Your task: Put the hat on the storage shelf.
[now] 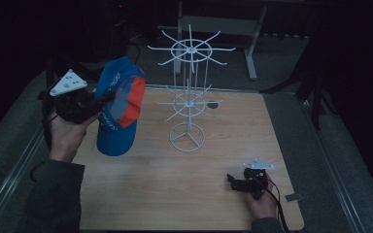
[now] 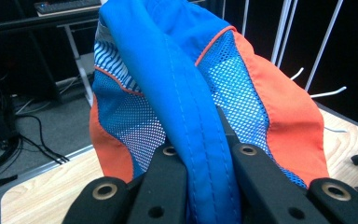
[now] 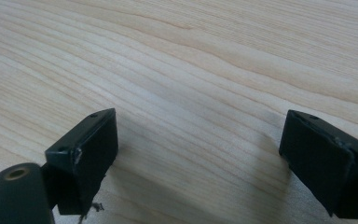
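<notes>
My left gripper is up high with its jaws squeezed tight together; my right gripper sits low by my right hand, jaws wide apart

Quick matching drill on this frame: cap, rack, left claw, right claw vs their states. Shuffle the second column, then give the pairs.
1. cap
2. rack
3. left claw
4. right claw

A. open, low over bare wood
B. stands upright mid-table, hooks bare
C. shut on blue fabric
D. held up off the table

Pairs: 1-D, 2-B, 3-C, 4-A
</notes>
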{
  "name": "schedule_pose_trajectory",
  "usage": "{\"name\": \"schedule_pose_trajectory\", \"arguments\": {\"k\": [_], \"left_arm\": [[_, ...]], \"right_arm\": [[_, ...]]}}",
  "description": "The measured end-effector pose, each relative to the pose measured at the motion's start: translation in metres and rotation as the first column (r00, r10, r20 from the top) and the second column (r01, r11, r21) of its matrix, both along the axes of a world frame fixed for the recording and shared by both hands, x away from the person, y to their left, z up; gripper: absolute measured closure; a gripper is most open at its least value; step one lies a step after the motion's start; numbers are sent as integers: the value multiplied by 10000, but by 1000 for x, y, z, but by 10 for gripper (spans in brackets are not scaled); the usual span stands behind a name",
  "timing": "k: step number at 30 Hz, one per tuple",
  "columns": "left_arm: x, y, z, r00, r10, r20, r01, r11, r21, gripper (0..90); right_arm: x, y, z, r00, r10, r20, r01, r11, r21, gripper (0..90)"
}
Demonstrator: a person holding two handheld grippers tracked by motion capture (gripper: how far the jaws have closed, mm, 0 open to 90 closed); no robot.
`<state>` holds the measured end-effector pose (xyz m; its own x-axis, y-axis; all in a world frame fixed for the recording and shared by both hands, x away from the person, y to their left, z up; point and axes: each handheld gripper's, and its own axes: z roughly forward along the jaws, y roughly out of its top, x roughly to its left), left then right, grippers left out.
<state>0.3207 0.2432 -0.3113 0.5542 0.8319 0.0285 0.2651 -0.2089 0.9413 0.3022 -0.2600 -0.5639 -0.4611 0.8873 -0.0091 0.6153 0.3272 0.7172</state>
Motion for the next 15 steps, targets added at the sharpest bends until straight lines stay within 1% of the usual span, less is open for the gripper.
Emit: {"name": "schedule_pose_trajectory", "arguments": {"k": [1,8,15], "left_arm": [[0,0,1,10000,-20,13,20,10000,-45,886],[-2,1,6,9999,-35,128,35,10000,3,886],[-5,1,11,9996,-103,247,104,9999,-35,886]], "right_arm": [[0,0,0,10000,-3,-2,3,10000,1,113],[0,0,0,10000,-4,-3,4,10000,2,113],[0,0,0,10000,-1,-1,1,10000,0,113]]}}
